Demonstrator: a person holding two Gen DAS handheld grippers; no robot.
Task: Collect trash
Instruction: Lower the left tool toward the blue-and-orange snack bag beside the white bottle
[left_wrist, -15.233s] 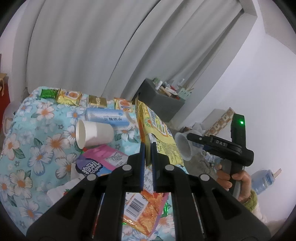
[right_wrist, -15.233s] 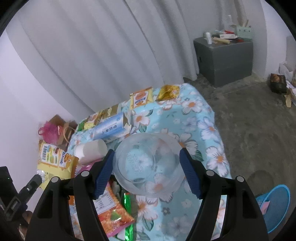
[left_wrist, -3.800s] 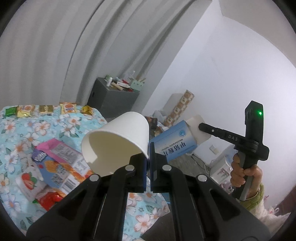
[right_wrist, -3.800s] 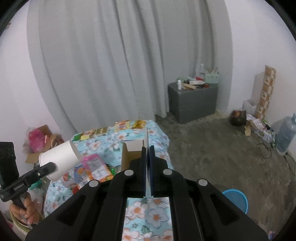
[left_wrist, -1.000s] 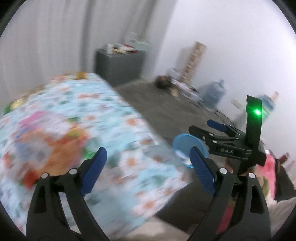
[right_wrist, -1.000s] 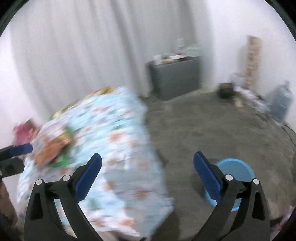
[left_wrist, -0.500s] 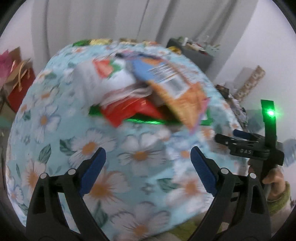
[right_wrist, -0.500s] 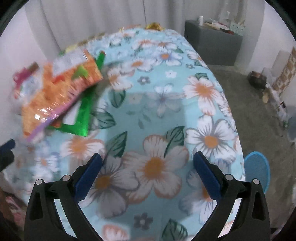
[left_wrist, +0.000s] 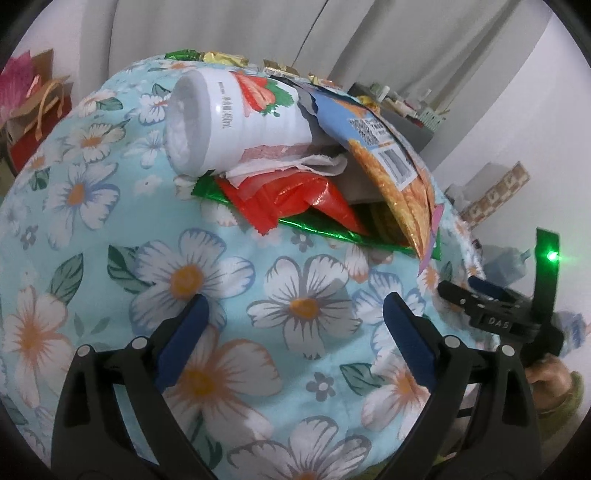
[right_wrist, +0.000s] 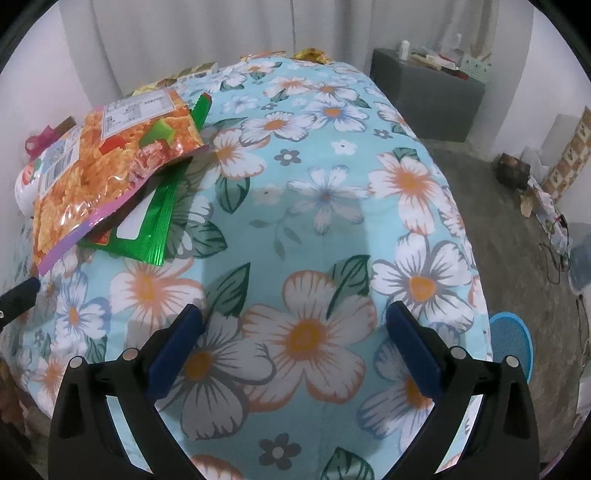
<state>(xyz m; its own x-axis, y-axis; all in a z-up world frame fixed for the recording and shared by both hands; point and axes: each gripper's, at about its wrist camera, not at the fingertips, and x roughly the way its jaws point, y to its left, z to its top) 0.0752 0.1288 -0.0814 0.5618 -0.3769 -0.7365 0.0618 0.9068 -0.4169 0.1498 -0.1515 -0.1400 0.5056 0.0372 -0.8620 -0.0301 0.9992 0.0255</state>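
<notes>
While both tools hover over the floral tablecloth (right_wrist: 325, 206), I read my left gripper (left_wrist: 291, 321) spread wide and empty, and my right gripper (right_wrist: 293, 326) likewise spread and empty. Ahead of the left one, the trash lies piled: a white strawberry bottle (left_wrist: 236, 118) on its side, a red wrapper (left_wrist: 291, 199), a green foil wrapper (right_wrist: 155, 225) and an orange snack bag (right_wrist: 110, 166) on top.

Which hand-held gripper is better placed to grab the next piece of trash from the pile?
Left, probably. The left hand-held gripper is open and faces the pile head-on, with the strawberry bottle and red wrapper just ahead. For the right hand-held gripper, also open, the pile lies off to its left.
</notes>
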